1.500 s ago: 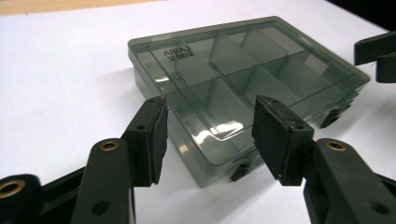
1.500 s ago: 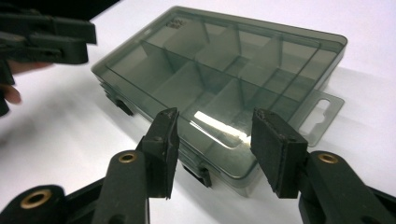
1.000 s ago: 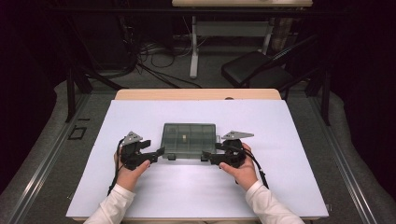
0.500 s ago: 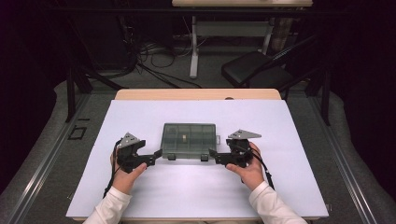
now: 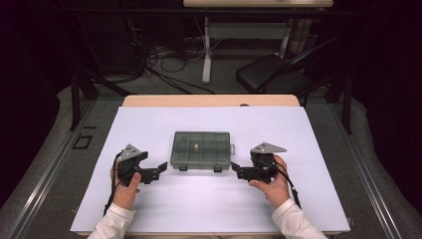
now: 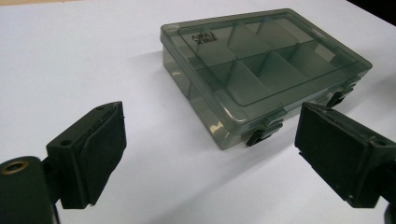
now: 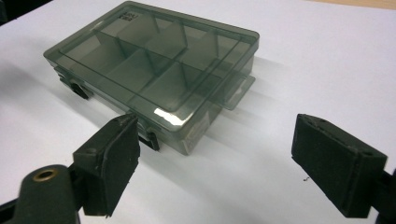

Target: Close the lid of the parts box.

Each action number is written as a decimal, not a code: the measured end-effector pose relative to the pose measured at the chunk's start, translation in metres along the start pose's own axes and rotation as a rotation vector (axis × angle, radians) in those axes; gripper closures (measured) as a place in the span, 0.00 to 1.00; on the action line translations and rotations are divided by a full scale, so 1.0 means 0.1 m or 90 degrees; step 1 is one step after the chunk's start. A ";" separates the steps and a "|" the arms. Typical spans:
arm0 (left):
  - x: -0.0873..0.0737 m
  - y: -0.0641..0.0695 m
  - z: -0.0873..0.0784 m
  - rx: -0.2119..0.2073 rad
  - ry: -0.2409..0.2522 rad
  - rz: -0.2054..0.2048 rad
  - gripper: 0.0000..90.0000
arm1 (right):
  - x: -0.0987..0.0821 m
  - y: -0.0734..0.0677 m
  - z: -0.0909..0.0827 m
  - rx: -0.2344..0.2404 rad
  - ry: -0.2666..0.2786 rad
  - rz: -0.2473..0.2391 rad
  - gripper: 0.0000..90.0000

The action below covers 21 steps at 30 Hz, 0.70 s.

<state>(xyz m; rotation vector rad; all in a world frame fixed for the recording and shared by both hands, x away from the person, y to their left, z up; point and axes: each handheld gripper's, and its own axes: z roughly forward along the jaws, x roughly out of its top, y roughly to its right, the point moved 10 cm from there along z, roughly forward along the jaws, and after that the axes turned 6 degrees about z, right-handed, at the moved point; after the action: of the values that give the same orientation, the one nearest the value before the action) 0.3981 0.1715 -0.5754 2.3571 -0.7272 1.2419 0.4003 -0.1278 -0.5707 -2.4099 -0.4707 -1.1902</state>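
A tiny pale thing is sitting inside the smoky box (image 5: 200,148) in the high view, but it is looking too small to tell what it is. The dark lid is making the box's little rooms hard to see into. The writing on the lid is looking upside down and too blurry to read. The bottom edge is cutting off the left gripper (image 6: 210,154) and the right gripper (image 7: 215,161) in their own views. The person's arms are being cut off there too.

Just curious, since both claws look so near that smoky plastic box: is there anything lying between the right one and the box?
Nothing: in the high view, bare white table separates the right gripper from the compartment box.
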 end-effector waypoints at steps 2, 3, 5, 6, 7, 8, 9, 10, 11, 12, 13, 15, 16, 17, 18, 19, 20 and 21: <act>-0.01 -0.03 -0.02 0.003 0.004 -0.002 0.10 | -0.01 0.02 -0.03 -0.005 0.003 -0.004 0.17; -0.02 -0.05 -0.03 0.005 0.006 -0.003 0.10 | -0.02 0.03 -0.04 -0.008 0.000 -0.004 0.17; -0.03 -0.08 -0.05 0.009 0.008 -0.003 0.10 | -0.04 0.06 -0.06 -0.012 0.004 -0.006 0.16; -0.04 -0.10 -0.05 0.013 0.007 0.000 0.10 | -0.04 0.07 -0.08 -0.015 0.002 -0.005 0.16; -0.05 -0.12 -0.05 0.018 0.007 0.001 0.10 | -0.05 0.09 -0.08 -0.017 0.004 -0.006 0.16; -0.05 -0.14 -0.06 0.018 0.007 0.000 0.10 | -0.06 0.11 -0.09 -0.020 0.003 -0.008 0.16; -0.05 -0.16 -0.06 0.015 0.009 -0.003 0.10 | -0.06 0.13 -0.10 -0.023 0.004 -0.006 0.16; -0.06 -0.17 -0.06 0.017 0.009 -0.004 0.10 | -0.07 0.15 -0.11 -0.027 0.007 -0.008 0.16; -0.06 -0.19 -0.06 0.021 0.007 -0.004 0.10 | -0.07 0.17 -0.11 -0.032 0.006 -0.009 0.16; -0.07 -0.20 -0.06 0.021 0.008 -0.006 0.10 | -0.07 0.19 -0.11 -0.034 0.005 -0.009 0.16; -0.07 -0.22 -0.05 0.023 0.008 -0.006 0.10 | -0.07 0.21 -0.10 -0.038 0.006 -0.008 0.16; -0.08 -0.25 -0.05 0.025 0.010 -0.007 0.10 | -0.07 0.25 -0.09 -0.041 0.007 0.001 0.16; -0.08 -0.27 -0.05 0.028 0.010 -0.009 0.10 | -0.07 0.27 -0.08 -0.044 0.008 0.003 0.16; -0.09 -0.29 -0.05 0.029 0.011 -0.012 0.10 | -0.08 0.29 -0.08 -0.047 0.007 0.009 0.16; -0.09 -0.30 -0.05 0.029 0.009 -0.015 0.10 | -0.08 0.31 -0.07 -0.048 0.007 0.015 0.16; -0.09 -0.31 -0.04 0.030 0.011 -0.018 0.10 | -0.07 0.33 -0.07 -0.050 0.011 0.017 0.16; -0.10 -0.32 -0.04 0.031 0.012 -0.022 0.10 | -0.07 0.35 -0.07 -0.052 0.012 0.021 0.16; -0.11 -0.34 -0.04 0.032 0.008 -0.021 0.10 | -0.07 0.37 -0.06 -0.055 0.012 0.023 0.16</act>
<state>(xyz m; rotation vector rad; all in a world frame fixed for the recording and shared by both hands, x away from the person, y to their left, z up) 0.4107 0.2031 -0.5855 2.3896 -0.6580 1.2730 0.4095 -0.1639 -0.5807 -2.4664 -0.3748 -1.2413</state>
